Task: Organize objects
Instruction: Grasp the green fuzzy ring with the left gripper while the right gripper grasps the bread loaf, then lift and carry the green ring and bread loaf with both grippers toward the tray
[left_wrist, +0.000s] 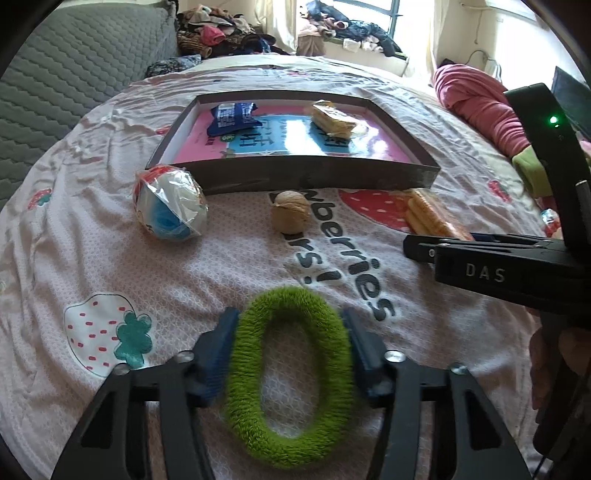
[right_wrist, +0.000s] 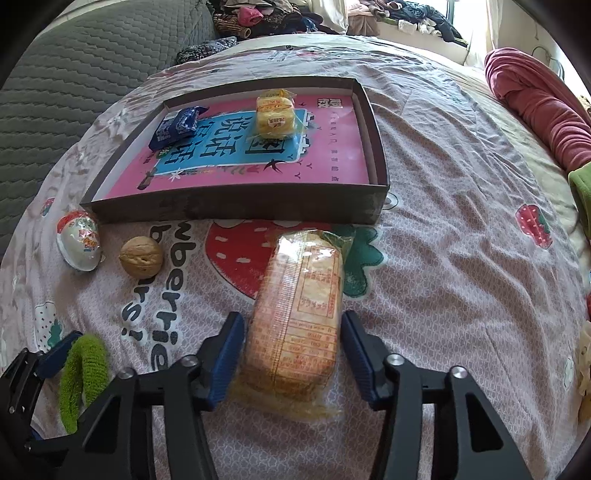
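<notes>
We work near to far. Nearest us, the left tongs (left_wrist: 290, 334) bracket the fuzzy lime-green fabric ring (left_wrist: 288, 373), which lies flat on the strawberry-print pink bedsheet (left_wrist: 155, 269). Both blue pads (left_wrist: 225, 332) sit against or just beside the ring's outer pile; we cannot tell whether they are squeezing it yet. We judge the hold should be closed gently across the ring's narrow width, since the soft loop will fold rather than resist.

The right tongs (right_wrist: 291, 332) stand open around the clear-wrapped pack of pale yellow wafer biscuits (right_wrist: 299, 314), which lies lengthwise between the pads with a visible gap on the right side. We should centre the pack before closing, and close only until the wrapper stops sliding: the biscuits are likely brittle and the film is slippery.

Further out lie a round tan walnut (right_wrist: 141, 256) and a plastic-wrapped white, blue and red egg-shaped toy (left_wrist: 170, 205), both on the sheet just in front of the tray. The walnut may roll on the soft bed, so we keep our lift paths clear of it.

Beyond them sits the shallow dark-brown cardboard tray with a pink printed floor (right_wrist: 236, 212), already holding a blue foil snack packet (right_wrist: 179, 126) and a yellow wrapped cake (right_wrist: 275, 112). We judge this tray to be the destination. Each item must be lifted above the near wall before moving forward, and set down on the bare pink area at the tray's right.
</notes>
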